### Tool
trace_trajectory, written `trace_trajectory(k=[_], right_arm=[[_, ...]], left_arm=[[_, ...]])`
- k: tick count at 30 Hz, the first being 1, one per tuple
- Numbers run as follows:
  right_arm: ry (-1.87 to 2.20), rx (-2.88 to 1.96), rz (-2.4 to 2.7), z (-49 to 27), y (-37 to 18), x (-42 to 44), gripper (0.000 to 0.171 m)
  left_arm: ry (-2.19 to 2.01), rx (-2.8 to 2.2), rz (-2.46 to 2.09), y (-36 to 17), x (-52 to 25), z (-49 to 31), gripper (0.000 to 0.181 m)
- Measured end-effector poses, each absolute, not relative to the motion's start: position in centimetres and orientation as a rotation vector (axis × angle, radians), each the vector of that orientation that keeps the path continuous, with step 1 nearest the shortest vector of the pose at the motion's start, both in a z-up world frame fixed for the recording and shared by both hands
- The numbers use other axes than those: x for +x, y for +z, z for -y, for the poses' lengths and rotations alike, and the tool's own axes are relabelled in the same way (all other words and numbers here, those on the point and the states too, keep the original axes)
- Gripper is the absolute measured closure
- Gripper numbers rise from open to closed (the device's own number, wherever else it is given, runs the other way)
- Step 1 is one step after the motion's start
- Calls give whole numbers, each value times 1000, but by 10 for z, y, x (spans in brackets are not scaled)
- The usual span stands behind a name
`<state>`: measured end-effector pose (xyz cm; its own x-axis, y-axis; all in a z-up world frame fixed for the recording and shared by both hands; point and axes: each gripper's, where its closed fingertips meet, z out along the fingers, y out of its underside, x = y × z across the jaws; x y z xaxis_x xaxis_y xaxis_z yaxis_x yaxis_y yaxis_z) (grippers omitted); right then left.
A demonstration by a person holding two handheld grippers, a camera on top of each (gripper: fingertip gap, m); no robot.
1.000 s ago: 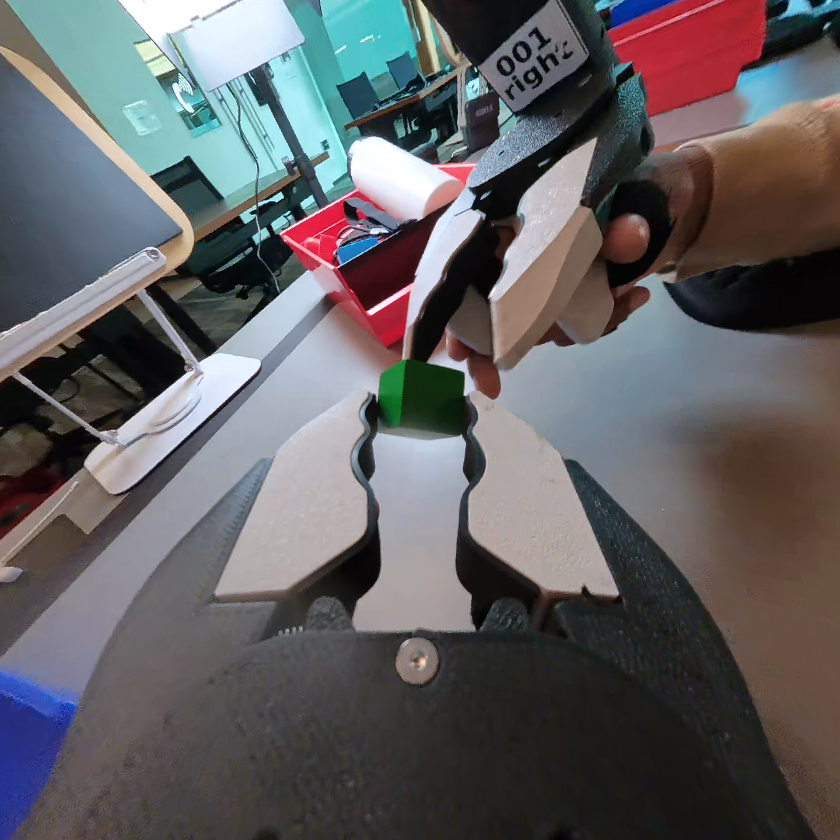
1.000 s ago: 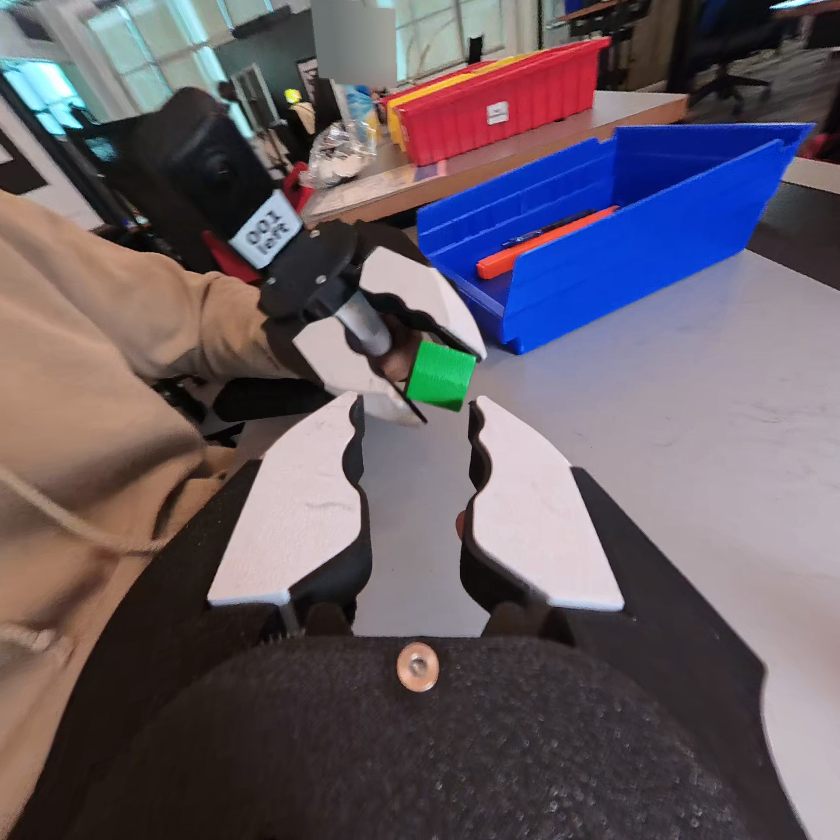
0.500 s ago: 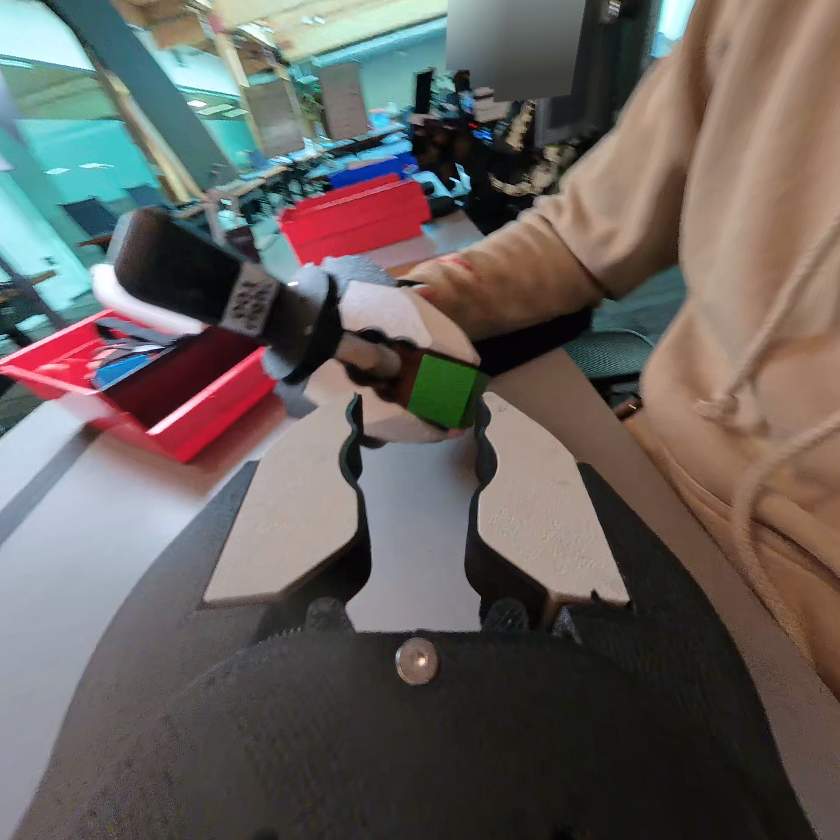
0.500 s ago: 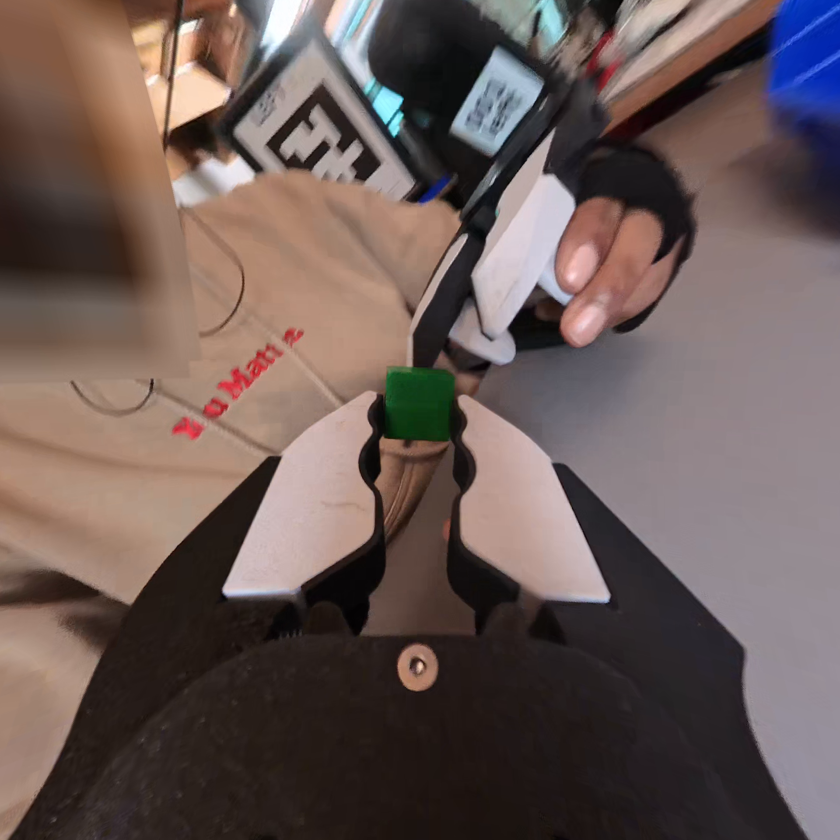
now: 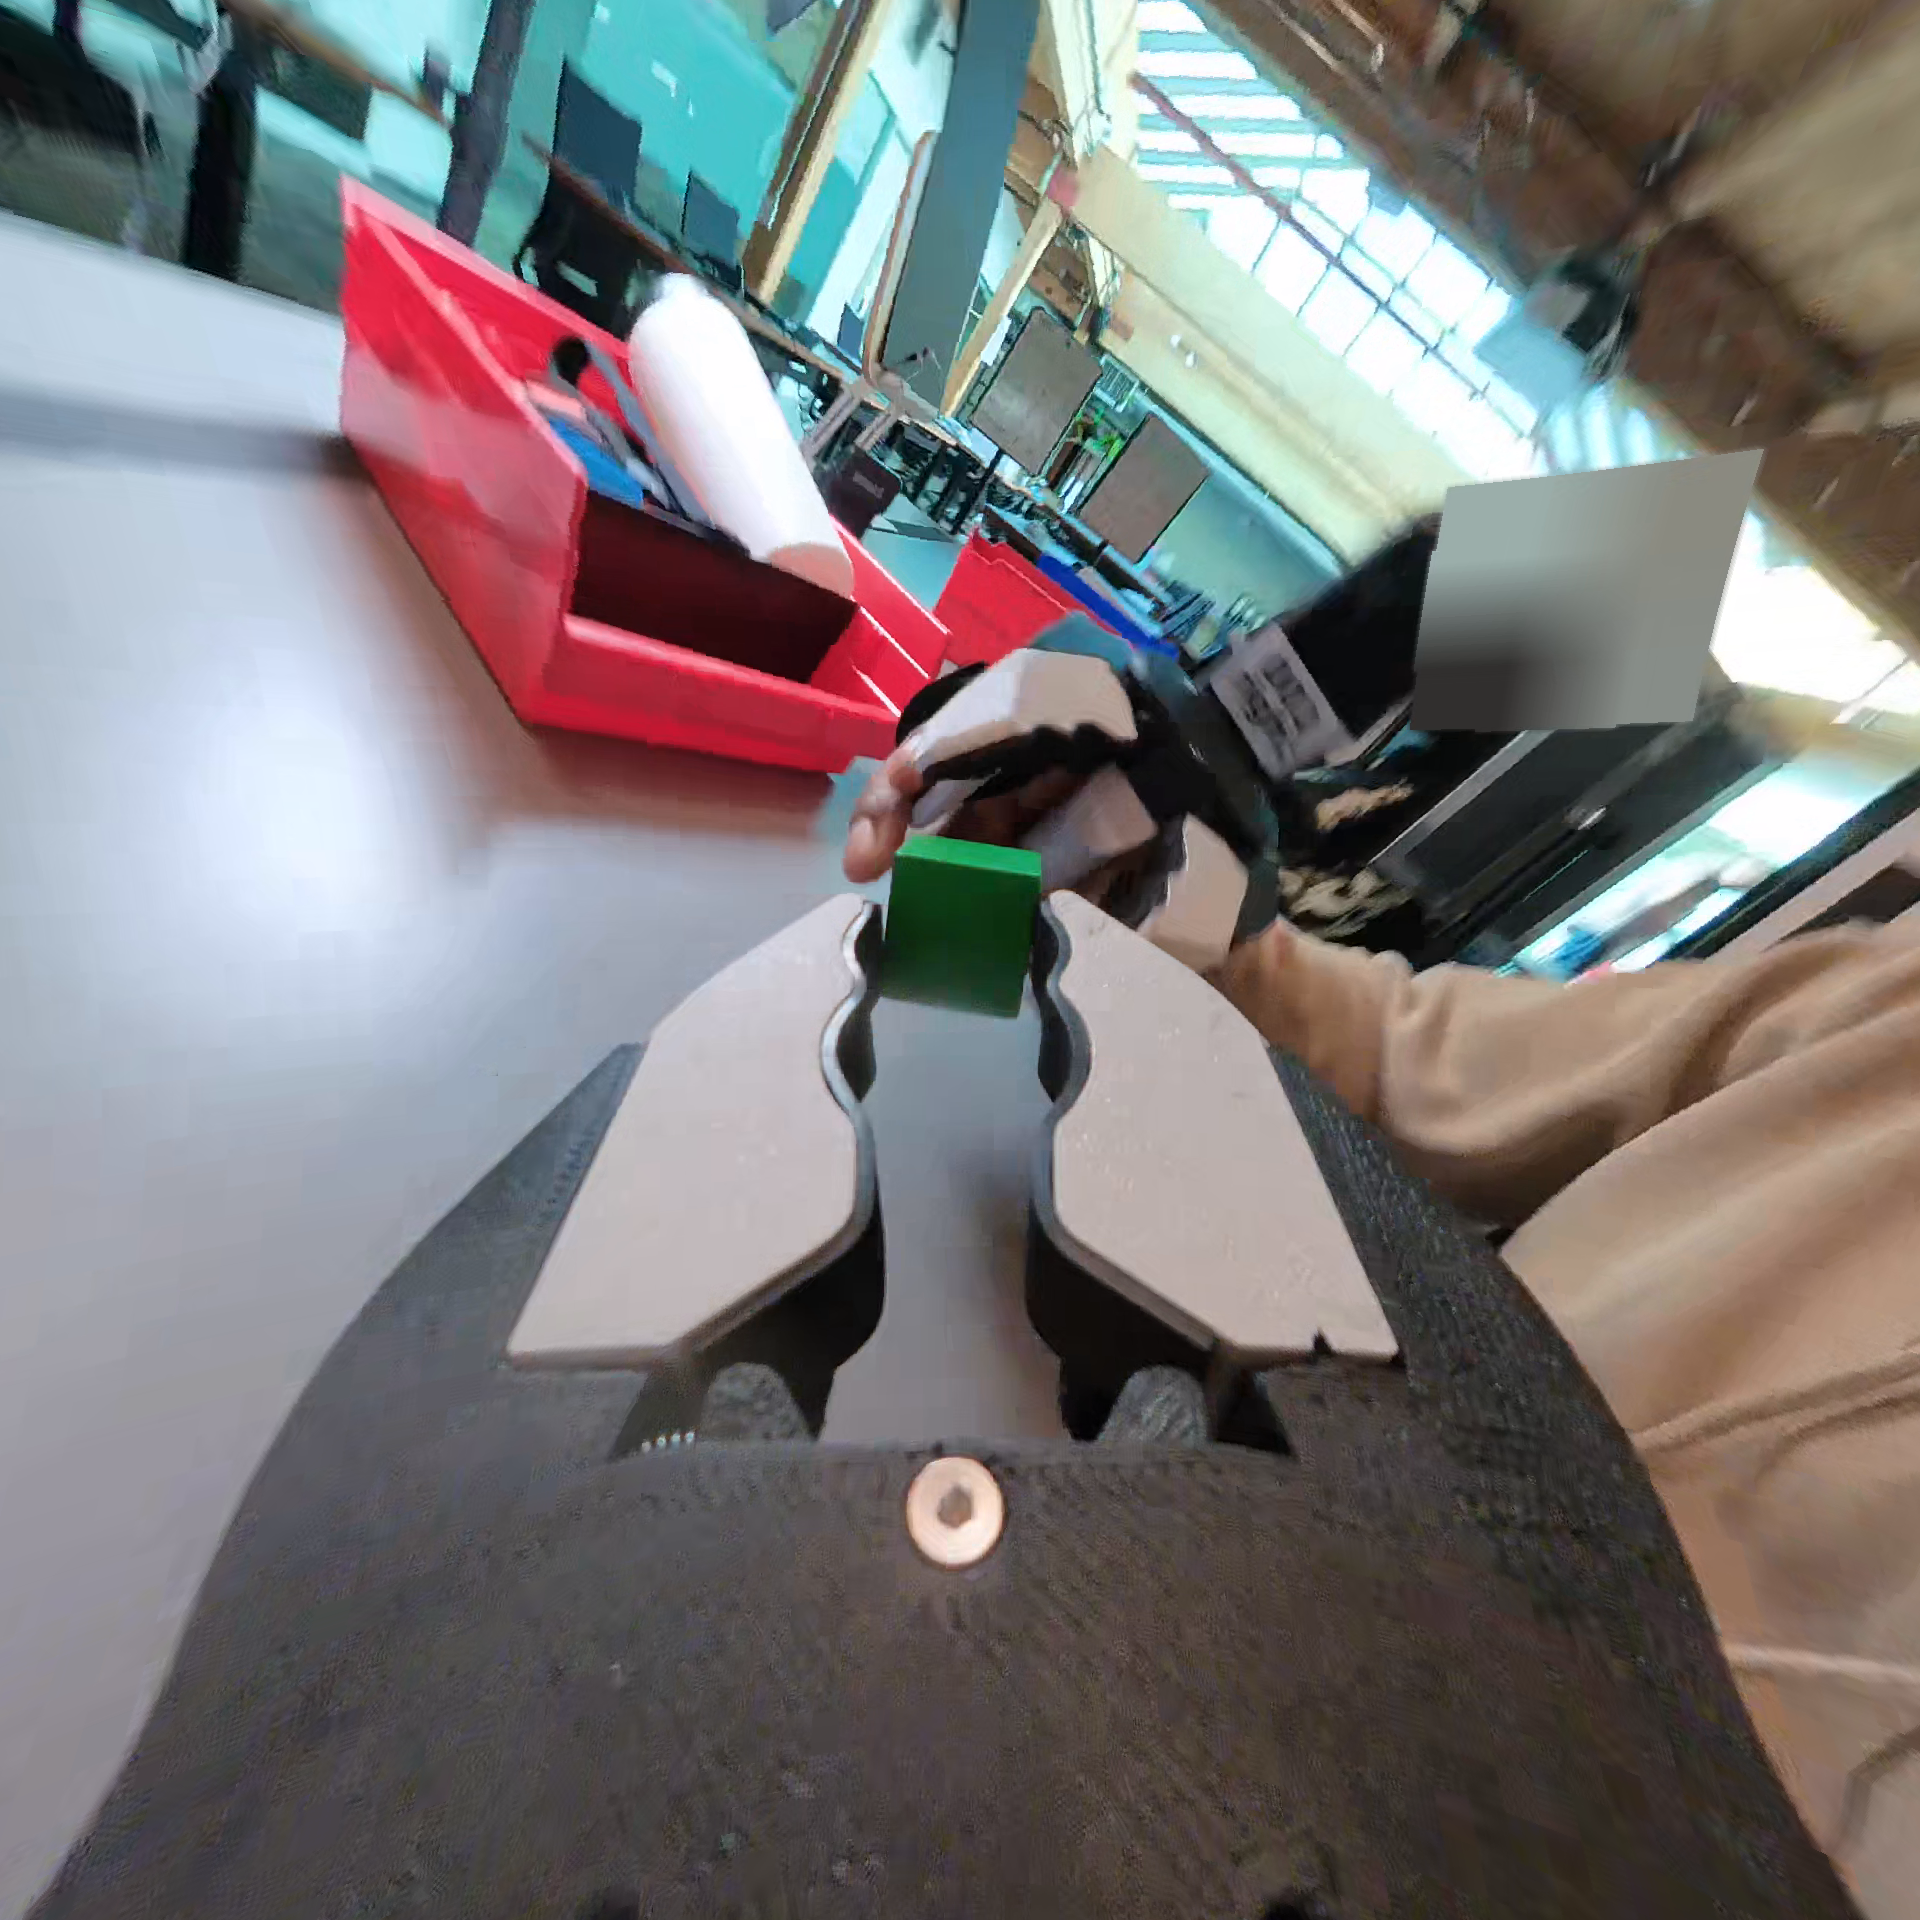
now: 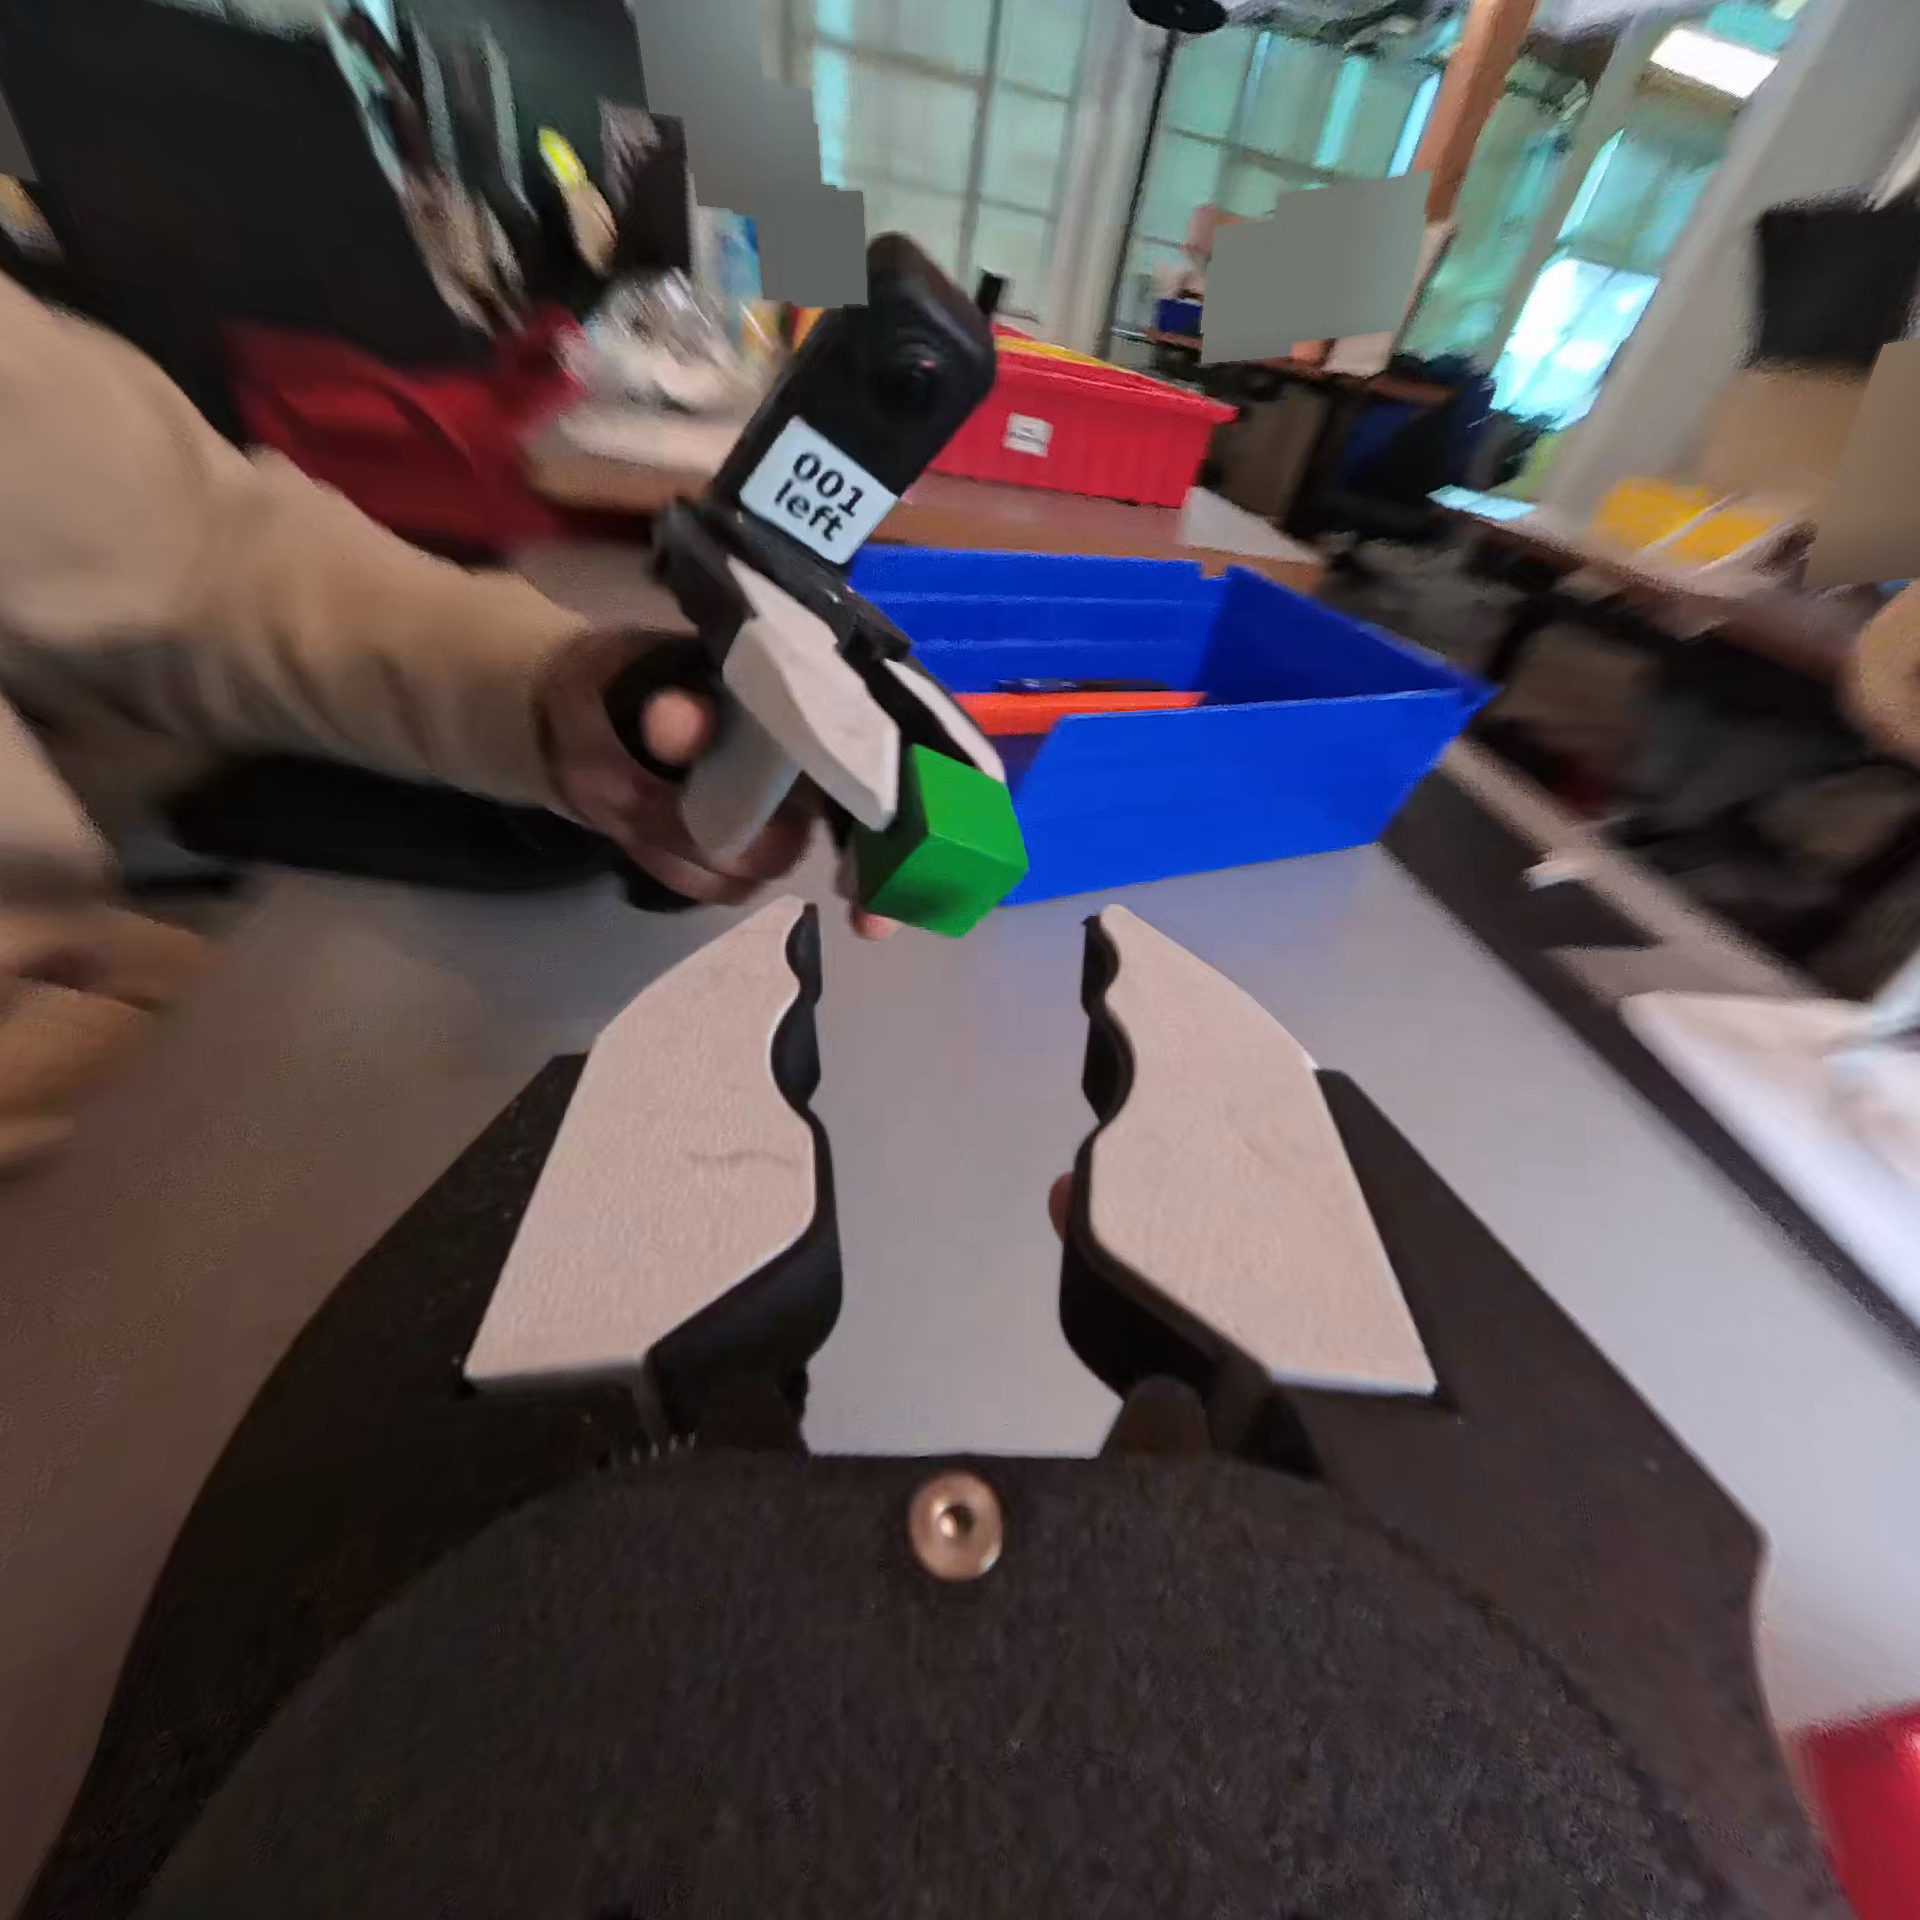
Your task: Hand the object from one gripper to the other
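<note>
Two bins on grey table [image 6: 1195, 1039] – L gripper [image 5: 957, 914] fingers clamp green cube [image 5: 961, 928], R gripper [image 6: 948, 925] released.

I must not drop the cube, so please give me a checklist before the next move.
1. Left gripper shut on the green cube: ok.
2. Cube gripped at the fingertips only, little margin: not ok.
3. Right gripper open, empty: ok.
4. Right gripper apart from the cube: ok.
5. Grip firmness: cannot tell.
6. Blue bin stands behind, out of the way: ok.
</note>
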<state>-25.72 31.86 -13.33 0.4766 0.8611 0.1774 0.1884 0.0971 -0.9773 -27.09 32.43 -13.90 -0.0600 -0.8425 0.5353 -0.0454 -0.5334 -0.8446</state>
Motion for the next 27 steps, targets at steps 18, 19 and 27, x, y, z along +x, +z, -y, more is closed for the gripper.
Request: trace_trajectory(k=[18, 19, 27], right_arm=[[1724, -1618, 1064, -249, -136, -280, 143], [1788, -1619, 1108, -240, -140, -283, 143], [1969, -1683, 1237, -214, -156, -301, 143]], left_arm=[[-1481, -1170, -1480, -144, -274, -269, 138], [-1486, -1136, -1514, -145, -275, -263, 138], [-1298, -914, -1789, -162, -279, -221, 140]])
